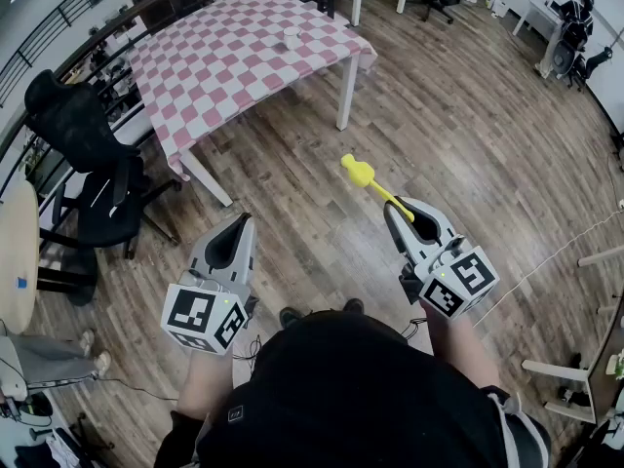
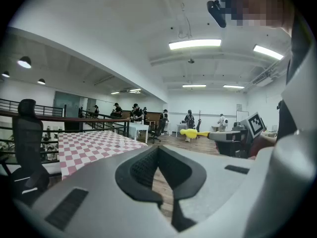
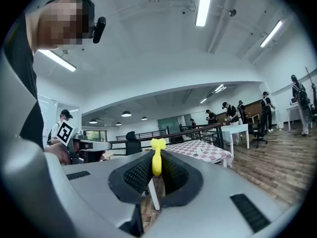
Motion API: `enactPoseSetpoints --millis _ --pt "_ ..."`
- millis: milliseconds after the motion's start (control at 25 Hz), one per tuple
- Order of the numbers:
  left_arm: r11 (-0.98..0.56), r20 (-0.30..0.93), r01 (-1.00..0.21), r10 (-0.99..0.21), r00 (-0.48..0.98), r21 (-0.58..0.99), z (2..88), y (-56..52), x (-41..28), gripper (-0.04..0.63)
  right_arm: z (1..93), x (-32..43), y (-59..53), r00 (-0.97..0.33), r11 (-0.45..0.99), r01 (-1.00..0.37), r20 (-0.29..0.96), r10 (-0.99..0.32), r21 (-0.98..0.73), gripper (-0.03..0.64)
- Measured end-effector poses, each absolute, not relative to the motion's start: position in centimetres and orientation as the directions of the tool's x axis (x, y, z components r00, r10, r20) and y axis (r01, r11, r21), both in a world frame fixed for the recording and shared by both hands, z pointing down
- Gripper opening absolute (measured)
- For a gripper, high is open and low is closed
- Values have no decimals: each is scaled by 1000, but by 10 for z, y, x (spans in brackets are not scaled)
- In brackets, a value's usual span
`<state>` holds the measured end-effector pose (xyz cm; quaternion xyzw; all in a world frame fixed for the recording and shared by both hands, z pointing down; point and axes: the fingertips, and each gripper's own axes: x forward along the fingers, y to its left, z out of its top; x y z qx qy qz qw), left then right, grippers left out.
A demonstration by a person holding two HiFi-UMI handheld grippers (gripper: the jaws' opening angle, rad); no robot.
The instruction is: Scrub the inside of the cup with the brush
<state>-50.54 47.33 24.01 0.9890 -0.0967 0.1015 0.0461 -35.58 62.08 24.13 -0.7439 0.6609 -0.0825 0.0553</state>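
A small pale cup [image 1: 292,38] stands on the far table with the pink-and-white checked cloth [image 1: 224,61]; the cup [image 2: 121,143] shows tiny in the left gripper view and the cup [image 3: 199,151] in the right gripper view. My right gripper [image 1: 398,211] is shut on the handle of a yellow brush [image 1: 366,176], whose head points forward toward the table. In its own view the brush [image 3: 157,158] stands upright between the jaws of the right gripper [image 3: 157,171]. My left gripper [image 1: 240,224] is shut and holds nothing, its jaws meeting in the left gripper view [image 2: 158,152]. Both grippers hang over the wooden floor, well short of the table.
A black office chair [image 1: 88,154] stands left of the table, with a round tabletop [image 1: 15,252] at the far left edge. A white cable [image 1: 556,256] runs across the floor on the right. White desks, railings and several people show far back in both gripper views.
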Motion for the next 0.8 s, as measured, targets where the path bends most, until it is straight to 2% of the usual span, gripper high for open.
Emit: enactPoseSetpoints --millis 480,800 --pt "-981 189 -181 -166 968 64 237 506 -449 6 243 -297 670 168 -171 -956 34 -985 -238 43" --pt "-987 198 -159 -149 969 33 243 536 -396 7 243 -256 699 132 -136 -961 32 -991 -240 43"
